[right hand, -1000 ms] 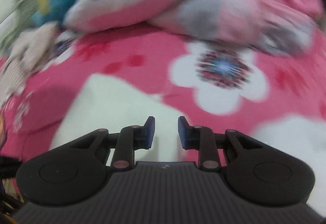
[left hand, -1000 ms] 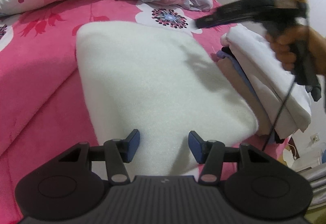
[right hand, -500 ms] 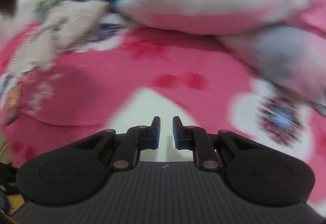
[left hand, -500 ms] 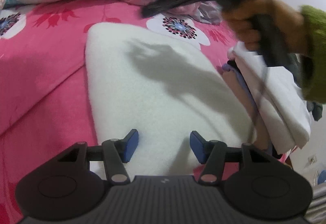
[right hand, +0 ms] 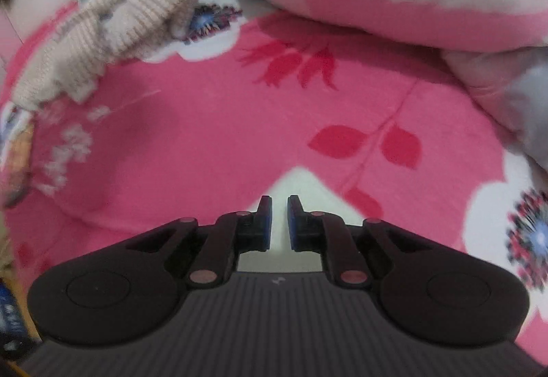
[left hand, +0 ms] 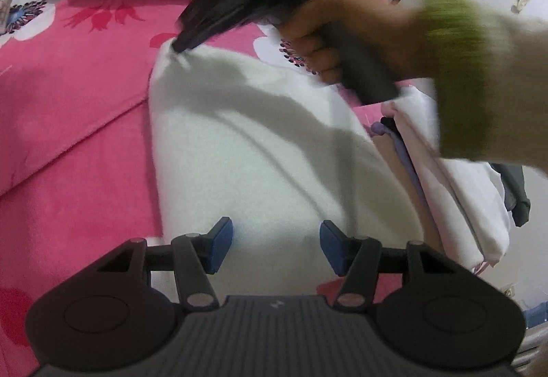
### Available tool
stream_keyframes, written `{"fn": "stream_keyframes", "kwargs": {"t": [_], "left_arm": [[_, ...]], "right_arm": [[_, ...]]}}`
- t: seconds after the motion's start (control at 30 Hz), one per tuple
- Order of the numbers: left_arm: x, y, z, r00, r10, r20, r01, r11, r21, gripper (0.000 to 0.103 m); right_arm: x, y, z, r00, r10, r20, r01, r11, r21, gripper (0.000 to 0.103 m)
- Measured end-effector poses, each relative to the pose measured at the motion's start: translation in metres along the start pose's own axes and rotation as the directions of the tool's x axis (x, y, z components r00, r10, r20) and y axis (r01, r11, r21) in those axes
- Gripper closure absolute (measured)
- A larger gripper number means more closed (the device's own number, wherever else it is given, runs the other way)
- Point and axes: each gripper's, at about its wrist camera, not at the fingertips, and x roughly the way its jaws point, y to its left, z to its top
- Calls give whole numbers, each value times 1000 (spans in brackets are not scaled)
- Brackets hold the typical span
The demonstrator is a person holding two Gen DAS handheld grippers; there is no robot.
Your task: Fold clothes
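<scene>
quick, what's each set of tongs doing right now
Left tongs: open over the white cloth, holding nothing.
Right tongs: just closed to a narrow gap on the white cloth's far corner.

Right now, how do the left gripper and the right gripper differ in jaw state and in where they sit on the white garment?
The left gripper has its jaws wide apart with nothing pinched; the right gripper has just been closing to a narrow gap over the white garment. The left gripper hovers over the garment's near edge; the right gripper is at its far corner, where the cloth puckers at its tips. Both have blue pads and aim down at the same garment.
</scene>
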Motion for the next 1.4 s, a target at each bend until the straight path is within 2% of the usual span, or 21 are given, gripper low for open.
{"fn": "stream_keyframes", "kwargs": {"t": [0.03, 0.17, 0.27, 0.4, 0.5, 0.57, 0.63, 0.7, 0.83, 0.9, 0.97, 1.03, 1.1, 1.17, 1.23, 1.33, 1.4], "left_arm": [[0, 0, 1, 1000, 4, 1, -4, 1000, 11, 45], [-2, 5, 6, 1000, -30, -8, 30, 1000, -7, 46], [-9, 6, 9, 1000, -28, -1, 28, 1000, -11, 49], [-25, 4, 5, 1000, -16, 21, 17, 999, -42, 50], [-27, 3, -4, 1000, 19, 21, -18, 998, -67, 50], [-23, 3, -11, 999, 50, 13, -49, 995, -87, 50], [-19, 1, -20, 995, 93, 20, -91, 991, -97, 48], [-20, -3, -25, 993, 109, 37, -105, 990, -96, 48], [-30, -9, -33, 990, 122, 73, -111, 985, -130, 49], [-36, -8, -39, 987, 136, 84, -122, 980, -155, 49], [-38, -6, -46, 984, 158, 82, -142, 974, -174, 49], [-41, -3, -54, 980, 185, 69, -170, 967, -188, 50], [-47, 0, -62, 976, 208, 58, -192, 959, -210, 50], [-54, 2, -70, 972, 227, 54, -209, 950, -231, 50], [-57, 7, -73, 967, 250, 50, -230, 941, -246, 49], [-61, 15, -78, 957, 285, 47, -262, 926, -271, 50], [-62, 18, -82, 950, 309, 43, -285, 914, -287, 50]], "right_arm": [[13, -1, 2, 1000, -10, -12, 10, 1000, 0, 98], [12, -4, 3, 1000, 2, 8, -2, 999, 50, 99], [-35, 1, -4, 1000, -7, 21, 6, 999, 42, 97], [-89, 17, -15, 994, 109, -4, -109, 994, 24, 96], [-92, 44, -37, 978, 189, -93, -194, 980, -48, 96], [-57, 56, -60, 968, 161, -191, -176, 982, -67, 96], [-37, 57, -73, 975, 162, -153, -174, 982, -69, 97], [-36, 54, -71, 974, 172, -145, -180, 983, -42, 97], [-75, 60, -58, 978, 160, -131, -166, 985, -42, 95], [-98, 68, -56, 975, 200, -99, -207, 976, -67, 95], [-94, 79, -65, 966, 215, -147, -229, 970, -82, 96], [-62, 94, -94, 964, 150, -220, -184, 973, -142, 96], [-56, 100, -105, 974, 147, -170, -178, 967, -184, 98], [-66, 97, -96, 974, 145, -172, -168, 977, -131, 97], [-90, 96, -94, 975, 166, -149, -186, 974, -128, 95], [-125, 109, -97, 957, 261, -127, -282, 941, -186, 95], [-118, 123, -110, 954, 238, -183, -280, 926, -253, 96]]}}
